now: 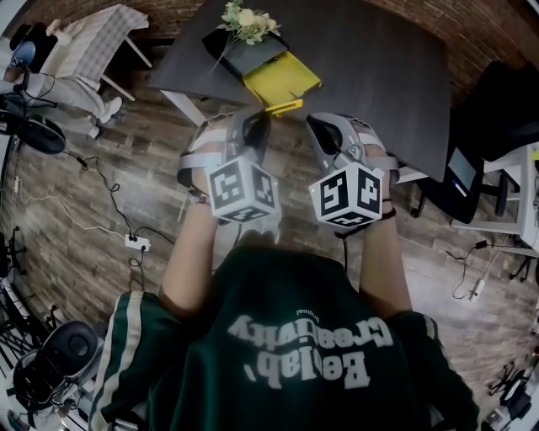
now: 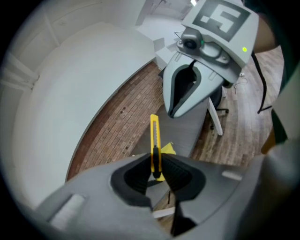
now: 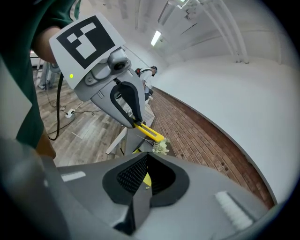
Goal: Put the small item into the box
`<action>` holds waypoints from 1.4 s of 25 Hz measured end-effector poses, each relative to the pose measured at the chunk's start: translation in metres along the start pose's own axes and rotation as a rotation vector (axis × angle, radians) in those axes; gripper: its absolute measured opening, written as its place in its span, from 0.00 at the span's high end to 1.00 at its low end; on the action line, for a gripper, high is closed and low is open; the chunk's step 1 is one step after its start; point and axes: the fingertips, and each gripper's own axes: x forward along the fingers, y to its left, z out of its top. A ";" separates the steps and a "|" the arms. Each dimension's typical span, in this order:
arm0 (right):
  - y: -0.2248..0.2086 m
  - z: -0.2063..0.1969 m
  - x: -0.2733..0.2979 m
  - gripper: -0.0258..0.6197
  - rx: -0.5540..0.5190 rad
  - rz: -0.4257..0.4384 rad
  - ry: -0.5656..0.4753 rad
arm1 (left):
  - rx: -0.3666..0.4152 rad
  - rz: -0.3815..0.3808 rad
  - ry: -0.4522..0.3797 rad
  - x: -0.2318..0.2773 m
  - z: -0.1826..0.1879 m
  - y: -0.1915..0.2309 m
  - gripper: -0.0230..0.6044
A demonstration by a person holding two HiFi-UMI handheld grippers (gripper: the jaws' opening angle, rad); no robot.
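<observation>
Small item: the yellow utility knife stands on edge between your left gripper's pads and sticks out well past the tips.
Left claw: closed on the knife, gripping it near its rear end.
Box: the open yellow box lies on the dark table, ahead of the left claw and below it. The knife's far end looks to hang just short of it, about over the table's near edge.
Right claw: your right gripper is close beside the left claw. Its jaws are all but together and hold nothing.
Beyond the box: a dark lid and a spray of flowers crowd the far side.
Risk: the pinch sits at one end of a thin body, so a tilt could make the knife pivot or slide out. If you let go here, it would likely fall short of the box.
Pose: both your hands are side by side close to your chest, with the claws pointing forward and down at the table.
</observation>
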 end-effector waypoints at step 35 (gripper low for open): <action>-0.054 0.009 0.162 0.95 0.028 -0.011 0.108 | -0.003 -0.100 -0.071 0.129 -0.076 0.091 0.86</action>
